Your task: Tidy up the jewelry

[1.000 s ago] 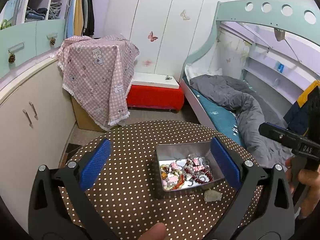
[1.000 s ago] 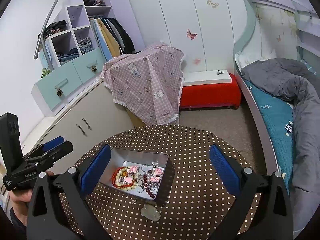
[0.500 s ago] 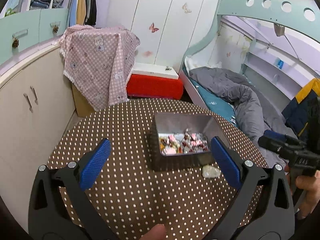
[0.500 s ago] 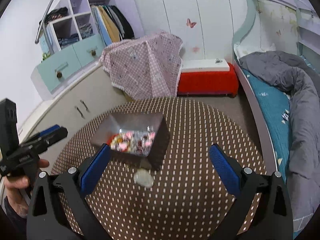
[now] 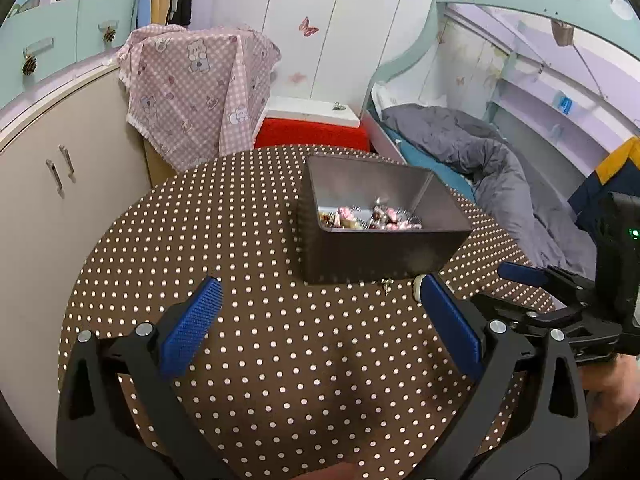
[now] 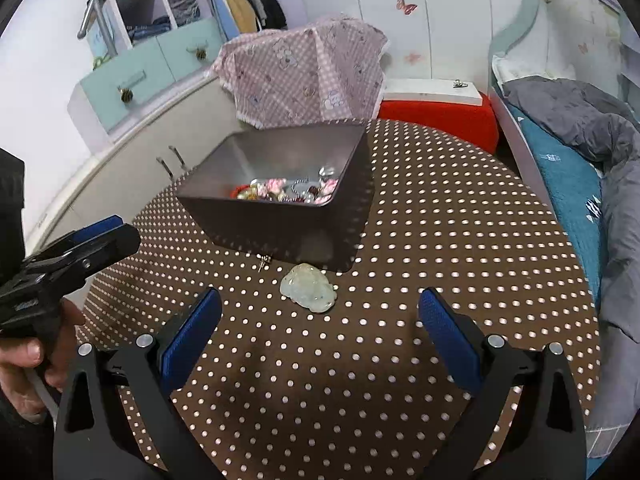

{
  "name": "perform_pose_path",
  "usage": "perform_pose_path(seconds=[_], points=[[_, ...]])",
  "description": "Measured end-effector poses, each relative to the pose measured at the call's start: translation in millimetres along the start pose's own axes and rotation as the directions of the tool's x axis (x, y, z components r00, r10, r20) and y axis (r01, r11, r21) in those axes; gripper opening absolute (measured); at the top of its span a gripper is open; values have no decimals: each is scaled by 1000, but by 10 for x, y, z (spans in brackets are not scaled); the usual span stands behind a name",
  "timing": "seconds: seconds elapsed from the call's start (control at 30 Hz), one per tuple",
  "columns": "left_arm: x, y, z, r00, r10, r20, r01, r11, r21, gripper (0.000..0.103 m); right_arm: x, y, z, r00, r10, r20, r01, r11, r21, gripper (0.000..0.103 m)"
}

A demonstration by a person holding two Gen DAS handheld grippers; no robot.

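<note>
A dark metal box (image 5: 376, 252) (image 6: 296, 236) stands on the round brown polka-dot table (image 5: 248, 248) (image 6: 440, 240). It holds mixed jewelry (image 5: 368, 218) (image 6: 288, 190): pink, red and silver pieces. A pale green jade pendant (image 6: 307, 287) lies on the table in front of the box, with a small metal earring (image 6: 262, 261) (image 5: 386, 285) beside it. My left gripper (image 5: 320, 316) is open and empty, low over the table before the box. My right gripper (image 6: 320, 326) is open and empty, just short of the pendant.
A bunk bed with a grey quilt (image 5: 480, 152) (image 6: 592, 120) stands to the right. A cabinet (image 5: 52, 168), a pink checked cloth (image 5: 196, 92) (image 6: 308, 68) and a red bench (image 5: 312, 134) (image 6: 440, 114) lie behind the table.
Both grippers have dropped lower and come closer to the table. The box and pendant look larger and nearer. Both grippers stay open.
</note>
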State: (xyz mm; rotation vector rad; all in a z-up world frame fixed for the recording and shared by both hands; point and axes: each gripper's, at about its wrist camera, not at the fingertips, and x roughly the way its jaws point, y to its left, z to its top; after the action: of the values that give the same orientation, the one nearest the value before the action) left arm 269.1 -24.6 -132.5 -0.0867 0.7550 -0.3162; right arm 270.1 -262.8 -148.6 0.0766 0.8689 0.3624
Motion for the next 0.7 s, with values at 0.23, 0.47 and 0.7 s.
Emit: perform_pose_path(seconds=[0.23,0.47,0.7], points=[[113,-18,-64,999,26,-40,-26,1000,0,97,342,115,-4,998,-28,-50,25,998,-60,63],[293,-185,-66,996,33,-79,-31,999,24,97,310,190,-93,997,-58,-48,52,990,-131,37],[637,-481,-71,988,45,-146,-38,998,51,96,124,-86,-175,998,-59,-28,58,997,-41,20]])
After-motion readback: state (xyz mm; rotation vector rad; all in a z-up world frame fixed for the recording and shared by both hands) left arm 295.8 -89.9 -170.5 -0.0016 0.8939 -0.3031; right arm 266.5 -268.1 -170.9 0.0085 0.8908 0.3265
